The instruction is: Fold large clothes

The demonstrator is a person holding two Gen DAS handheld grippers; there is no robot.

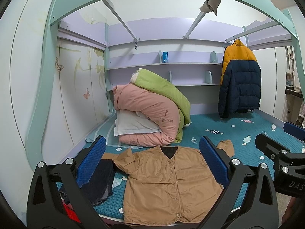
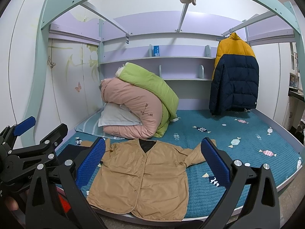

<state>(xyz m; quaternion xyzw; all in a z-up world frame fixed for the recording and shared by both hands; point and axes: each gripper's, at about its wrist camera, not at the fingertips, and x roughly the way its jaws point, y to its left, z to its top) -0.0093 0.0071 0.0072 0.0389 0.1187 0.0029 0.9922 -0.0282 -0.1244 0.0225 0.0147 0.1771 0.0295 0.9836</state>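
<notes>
A tan button-front jacket (image 1: 162,183) lies flat, front up, on the teal bed near its front edge; it also shows in the right wrist view (image 2: 141,173). Its sleeves lie out to both sides. My left gripper (image 1: 152,162) is open and empty, held above the jacket. My right gripper (image 2: 152,162) is open and empty too, above the jacket's right half. The right gripper also shows at the right edge of the left wrist view (image 1: 286,147), and the left gripper shows at the left edge of the right wrist view (image 2: 32,139).
Folded dark jeans (image 1: 101,181) lie left of the jacket. A pink and green quilt roll (image 1: 152,110) with a white pillow sits behind it. A yellow and navy puffer jacket (image 1: 240,80) hangs at the right. The teal mattress (image 2: 238,152) stretches right. Shelves line the back wall.
</notes>
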